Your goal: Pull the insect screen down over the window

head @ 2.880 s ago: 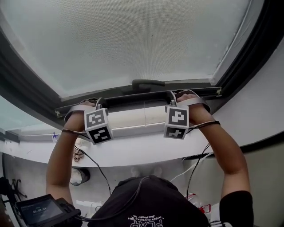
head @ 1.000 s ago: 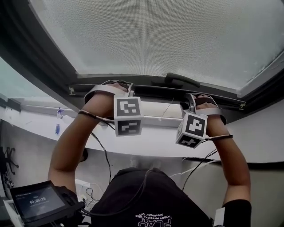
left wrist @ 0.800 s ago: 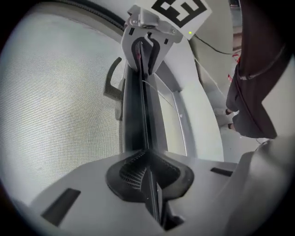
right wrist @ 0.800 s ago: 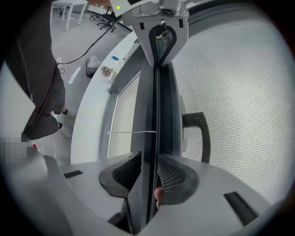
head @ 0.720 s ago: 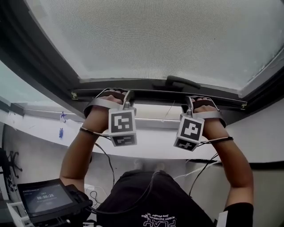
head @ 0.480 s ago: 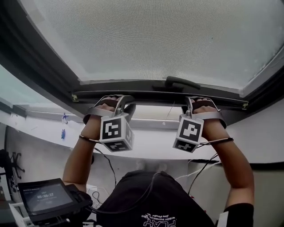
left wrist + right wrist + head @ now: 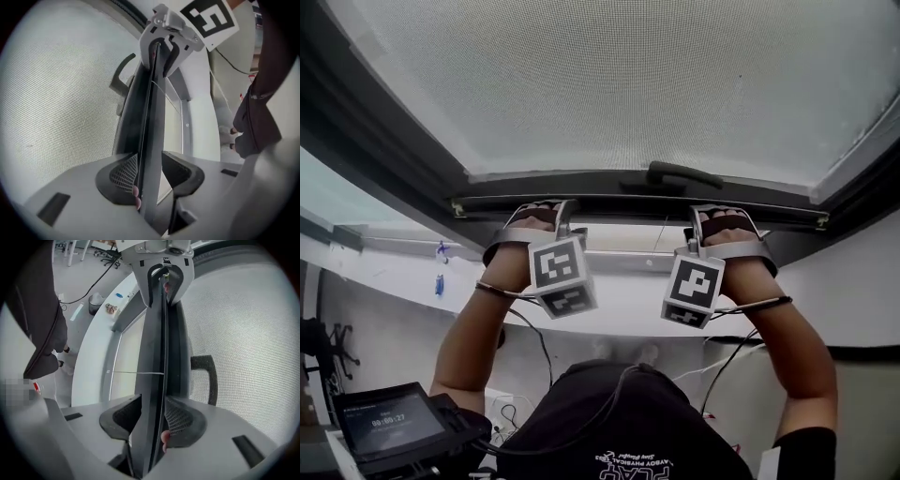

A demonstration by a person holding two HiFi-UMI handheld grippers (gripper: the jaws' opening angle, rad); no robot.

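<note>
The insect screen (image 7: pixel 628 84) of grey mesh covers most of the window. Its dark bottom bar (image 7: pixel 619 202) carries a dark handle (image 7: pixel 680 173) and hangs just above the white sill (image 7: pixel 619 314). My left gripper (image 7: pixel 549 210) straddles the bar (image 7: pixel 149 140) left of the handle. Its jaws have just been opening: one pad lies at the bar and the other stands off with a gap, so the left gripper (image 7: pixel 152 173) is open. My right gripper (image 7: pixel 714 216) straddles the bar (image 7: pixel 157 376) right of the handle. The right gripper (image 7: pixel 152 417) has eased slightly wider, and both pads still lie against the bar.
A dark window frame (image 7: pixel 375 159) runs round the screen. Below the sill are cables (image 7: pixel 722 361) and the person's dark shirt. A small device with a lit display (image 7: pixel 384 431) sits at the lower left. A strip of open window (image 7: pixel 628 234) shows under the bar.
The left gripper has rolled and shifted slightly on the bar, and its hold has loosened. The right gripper has stayed in place on the bar.
</note>
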